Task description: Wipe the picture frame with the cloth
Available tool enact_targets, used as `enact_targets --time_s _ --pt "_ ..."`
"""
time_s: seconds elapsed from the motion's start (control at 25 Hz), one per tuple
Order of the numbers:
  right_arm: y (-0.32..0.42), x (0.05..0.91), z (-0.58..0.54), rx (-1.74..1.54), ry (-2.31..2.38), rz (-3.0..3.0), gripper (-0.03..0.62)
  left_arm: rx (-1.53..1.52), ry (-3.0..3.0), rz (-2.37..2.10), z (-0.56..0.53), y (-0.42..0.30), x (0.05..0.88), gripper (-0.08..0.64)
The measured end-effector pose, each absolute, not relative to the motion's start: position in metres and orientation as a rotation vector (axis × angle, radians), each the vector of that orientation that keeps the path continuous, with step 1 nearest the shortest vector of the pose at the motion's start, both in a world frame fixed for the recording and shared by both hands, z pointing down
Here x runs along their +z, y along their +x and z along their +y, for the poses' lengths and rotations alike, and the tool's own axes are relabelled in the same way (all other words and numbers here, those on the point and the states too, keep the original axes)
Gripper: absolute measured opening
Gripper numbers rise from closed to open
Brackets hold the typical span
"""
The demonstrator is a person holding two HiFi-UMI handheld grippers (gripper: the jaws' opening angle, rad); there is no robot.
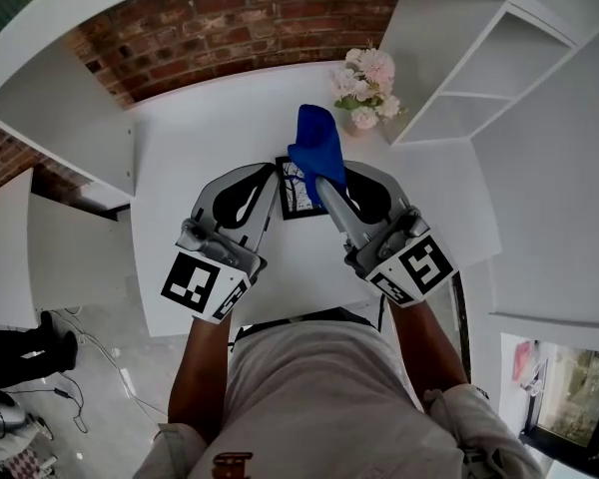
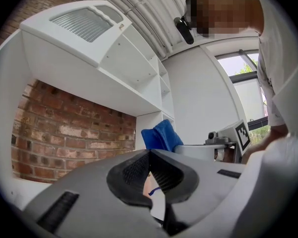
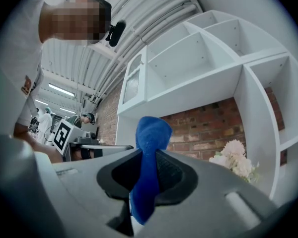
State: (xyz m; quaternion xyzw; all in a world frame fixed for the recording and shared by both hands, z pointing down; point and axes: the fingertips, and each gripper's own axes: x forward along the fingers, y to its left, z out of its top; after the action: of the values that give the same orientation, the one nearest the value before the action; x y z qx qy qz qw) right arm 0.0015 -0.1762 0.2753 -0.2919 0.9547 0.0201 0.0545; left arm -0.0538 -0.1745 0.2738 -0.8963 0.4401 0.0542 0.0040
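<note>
The right gripper's fingers grasp the cloth by the picture frame; the left gripper's fingers are clenched. The wiping looks still to do.

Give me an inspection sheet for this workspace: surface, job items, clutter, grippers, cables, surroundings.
Surface: white table, no spills seen.
Job's things: picture frame between the two gripper tips; blue cloth bunched and sticking up past the right jaws.
Clutter: pale flowers at the table's far side.
Grippers: left hand-held gripper shut, nothing between its pads; whether it touches the frame cannot be told. Right hand-held gripper shut on the cloth.
Cables: loose cables on the floor left of the table.
Surroundings: brick wall behind, white shelves at right.
</note>
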Motion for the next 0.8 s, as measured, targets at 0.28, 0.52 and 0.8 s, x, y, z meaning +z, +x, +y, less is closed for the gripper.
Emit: enact_targets --time_s 0.28,0.52,0.8 --pt "-0.0007 0.2783 -0.1698 0.068 -0.852 2.902 0.066 0.189 -2.811 1.374 -0.1752 -0.0542 0.2718 0.000" --pt "-0.0002 0.2750 -0.1684 0.101 -0.839 2.902 0.064 0.200 -2.816 1.364 -0.1758 -0.0517 0.2701 0.000" --pt "0.0037 0.2782 -0.1710 0.092 -0.860 2.905 0.063 0.199 -2.819 1.358 -0.1765 -0.0498 0.2711 0.000"
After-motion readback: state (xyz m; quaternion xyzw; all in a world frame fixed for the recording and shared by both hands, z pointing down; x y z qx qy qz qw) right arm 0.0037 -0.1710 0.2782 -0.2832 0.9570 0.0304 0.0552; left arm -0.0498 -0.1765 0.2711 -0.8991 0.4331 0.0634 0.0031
